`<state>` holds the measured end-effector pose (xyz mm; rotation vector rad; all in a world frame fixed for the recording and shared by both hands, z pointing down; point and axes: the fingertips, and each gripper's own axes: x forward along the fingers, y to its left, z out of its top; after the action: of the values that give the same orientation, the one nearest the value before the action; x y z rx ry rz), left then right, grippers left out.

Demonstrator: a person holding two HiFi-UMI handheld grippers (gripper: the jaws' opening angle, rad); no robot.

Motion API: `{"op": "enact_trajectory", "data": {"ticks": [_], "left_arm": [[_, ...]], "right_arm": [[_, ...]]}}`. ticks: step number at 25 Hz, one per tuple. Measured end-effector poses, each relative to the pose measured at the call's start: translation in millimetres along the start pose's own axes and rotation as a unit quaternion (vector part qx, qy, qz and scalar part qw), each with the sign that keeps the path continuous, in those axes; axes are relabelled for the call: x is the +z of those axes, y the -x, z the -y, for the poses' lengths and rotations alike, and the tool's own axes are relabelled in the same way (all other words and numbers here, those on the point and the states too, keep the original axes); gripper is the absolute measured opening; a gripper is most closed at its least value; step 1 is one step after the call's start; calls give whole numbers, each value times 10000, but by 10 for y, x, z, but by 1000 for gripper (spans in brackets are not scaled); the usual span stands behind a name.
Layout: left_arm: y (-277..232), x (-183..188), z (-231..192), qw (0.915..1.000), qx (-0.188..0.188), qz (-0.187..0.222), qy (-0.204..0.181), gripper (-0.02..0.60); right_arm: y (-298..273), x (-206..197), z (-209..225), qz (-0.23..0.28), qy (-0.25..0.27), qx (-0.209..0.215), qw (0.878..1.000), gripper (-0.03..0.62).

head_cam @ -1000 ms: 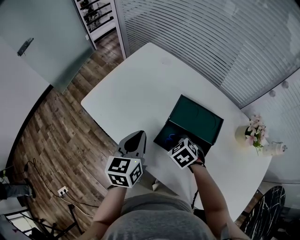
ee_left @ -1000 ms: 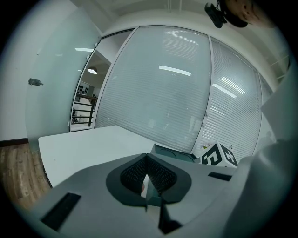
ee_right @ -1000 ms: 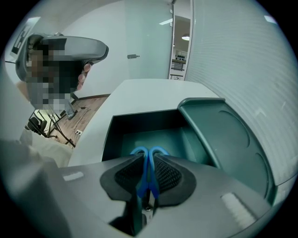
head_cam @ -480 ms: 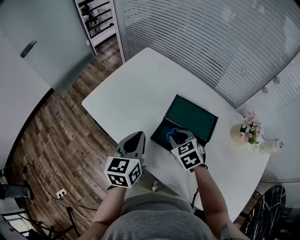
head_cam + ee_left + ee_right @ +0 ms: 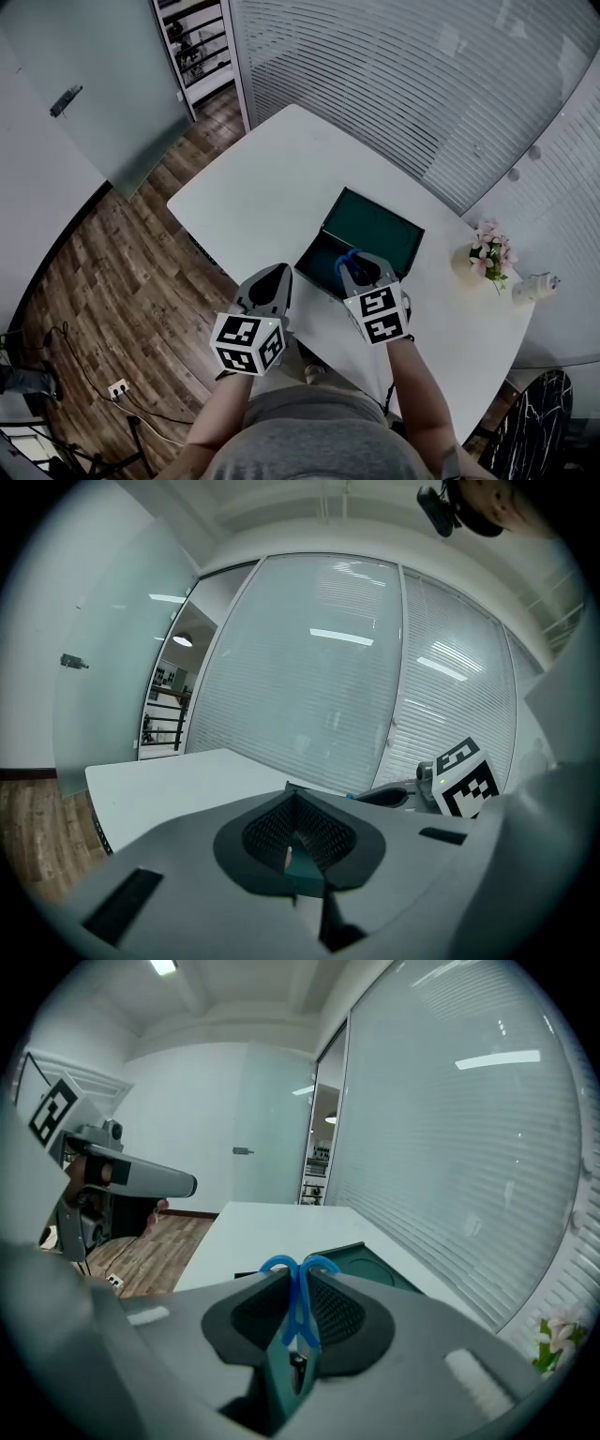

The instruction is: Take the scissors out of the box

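Note:
The dark green box lies open on the white table, its lid tilted back. My right gripper hovers above the box's near edge, shut on the scissors. In the right gripper view the scissors' blue handle loops stick out past the pads of that gripper, with the box below and beyond. My left gripper hangs over the table's near edge, left of the box, shut with nothing in it. Its closed tips show in the left gripper view.
A vase of pink flowers and a small white object stand at the table's right end. Slatted blinds run behind the table. Wooden floor lies to the left, and a dark chair sits at the lower right.
My right gripper has risen out of the box with the blue-handled scissors in it and tilted more level. The left gripper has shifted only a little.

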<state>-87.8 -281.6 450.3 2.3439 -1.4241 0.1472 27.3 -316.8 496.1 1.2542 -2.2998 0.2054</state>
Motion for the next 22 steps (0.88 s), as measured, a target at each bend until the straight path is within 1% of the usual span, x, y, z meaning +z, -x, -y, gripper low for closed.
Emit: {"op": "enact_trajectory", "data": {"ticks": [8, 16, 22], "left_arm": [[261, -5, 257, 9998, 39, 200, -56, 5], [475, -45, 557, 9993, 30, 357, -106, 5], [607, -61, 756, 9987, 38, 490, -111, 5]], "right_arm": [[496, 169, -18, 667, -37, -326, 9972, 80], [1132, 361, -16, 1415, -243, -596, 9878, 80], [1555, 399, -5, 1758, -369, -659, 9815, 80]]}}
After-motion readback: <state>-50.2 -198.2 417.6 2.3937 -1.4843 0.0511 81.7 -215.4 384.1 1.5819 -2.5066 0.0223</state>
